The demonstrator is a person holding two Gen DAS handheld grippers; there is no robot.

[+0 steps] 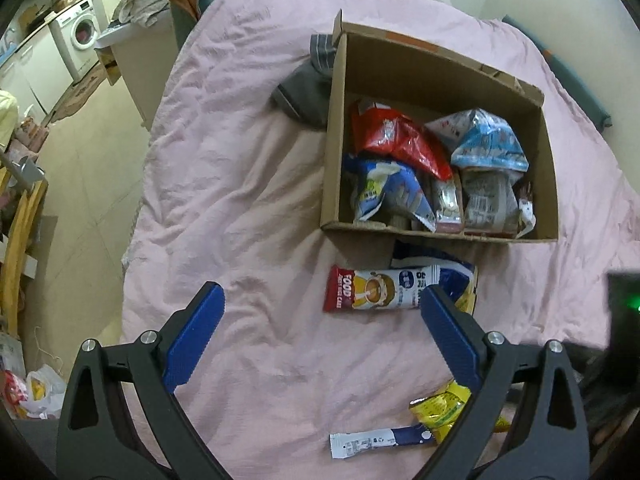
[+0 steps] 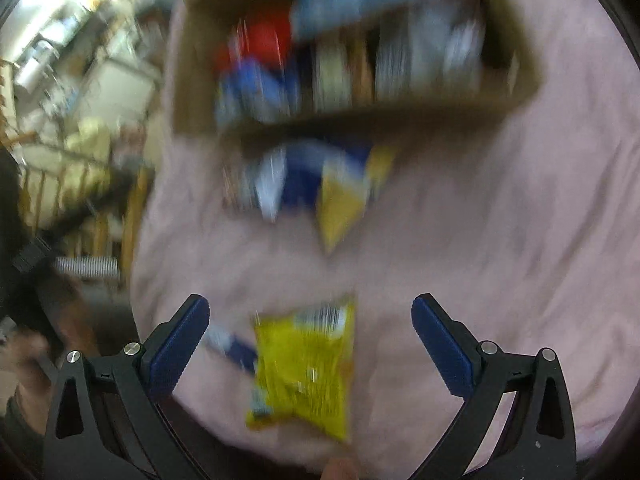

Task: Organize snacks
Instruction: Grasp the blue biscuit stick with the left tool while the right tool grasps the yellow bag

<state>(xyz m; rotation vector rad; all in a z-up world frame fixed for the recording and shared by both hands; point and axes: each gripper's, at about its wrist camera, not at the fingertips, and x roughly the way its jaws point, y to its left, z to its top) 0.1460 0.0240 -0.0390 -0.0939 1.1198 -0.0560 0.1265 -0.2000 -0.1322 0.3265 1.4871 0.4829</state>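
A bed covered in a wrinkled pink duvet (image 1: 248, 184) fills the room. Beyond its left edge lie a pale tiled floor (image 1: 92, 168), a white washing machine (image 1: 80, 38) and wooden furniture (image 1: 20, 248).

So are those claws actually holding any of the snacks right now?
No. The left claw and right claw are both open and empty; the yellow packet just lies on the pink bedcover.

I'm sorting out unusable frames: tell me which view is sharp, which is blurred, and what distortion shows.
Left wrist view: sharp, the cardboard box and its snack bags crisp, print on the rice cake bar legible; fisheye bends the pink blanket edges. Right wrist view: heavy motion blur smears the box and the yellow snack bag; only the right gripper itself stays crisp.
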